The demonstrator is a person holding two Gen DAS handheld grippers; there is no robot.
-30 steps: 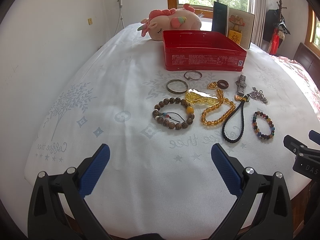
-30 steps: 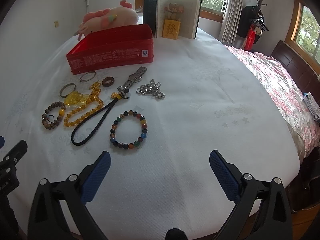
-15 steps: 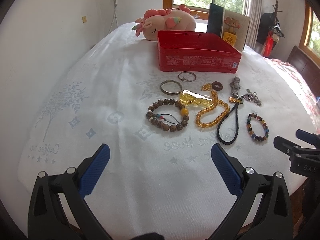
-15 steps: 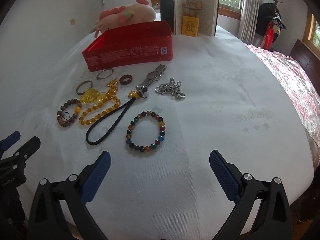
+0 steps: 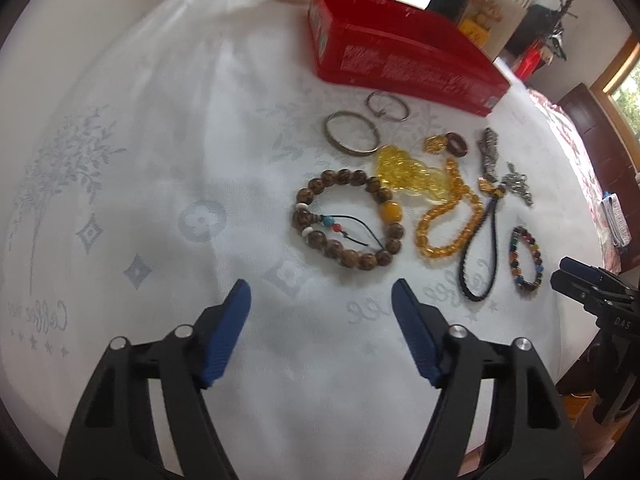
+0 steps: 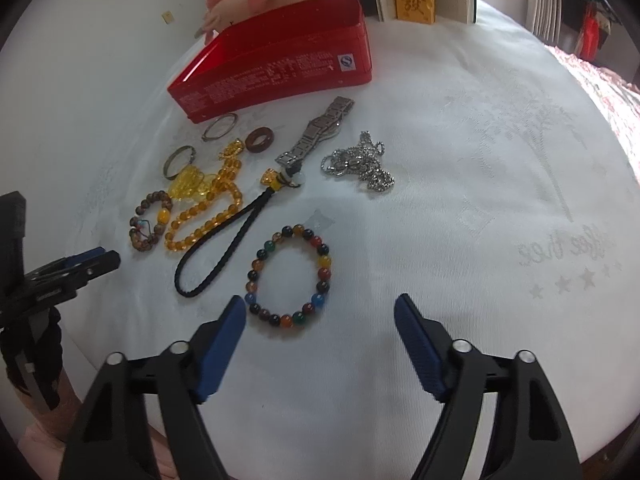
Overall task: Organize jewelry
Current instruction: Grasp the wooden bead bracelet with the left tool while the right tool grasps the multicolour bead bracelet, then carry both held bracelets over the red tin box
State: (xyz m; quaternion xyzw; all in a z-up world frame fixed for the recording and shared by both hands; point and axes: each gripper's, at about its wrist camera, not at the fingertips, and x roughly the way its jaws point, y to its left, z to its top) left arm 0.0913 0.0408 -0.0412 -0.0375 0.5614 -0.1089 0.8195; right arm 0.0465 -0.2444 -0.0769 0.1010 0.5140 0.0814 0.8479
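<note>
Wooden bracelet (image 5: 349,219) and multicoloured bracelet (image 6: 289,276) lie unpicked mid-bed; my empty left gripper (image 5: 321,330) and right gripper (image 6: 320,336) are closing, and I must descend next.

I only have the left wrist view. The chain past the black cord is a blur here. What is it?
Observer: A silver ball chain, heaped loosely, apart from the watch band.
Operator: Where is the right gripper aimed?
Observer: The right gripper has the multicolour bead bracelet just ahead, nearer its left finger; jaws closing, nothing between them.
Operator: What stands behind the red box?
Observer: A yellow block with a red character, behind the red box.
</note>
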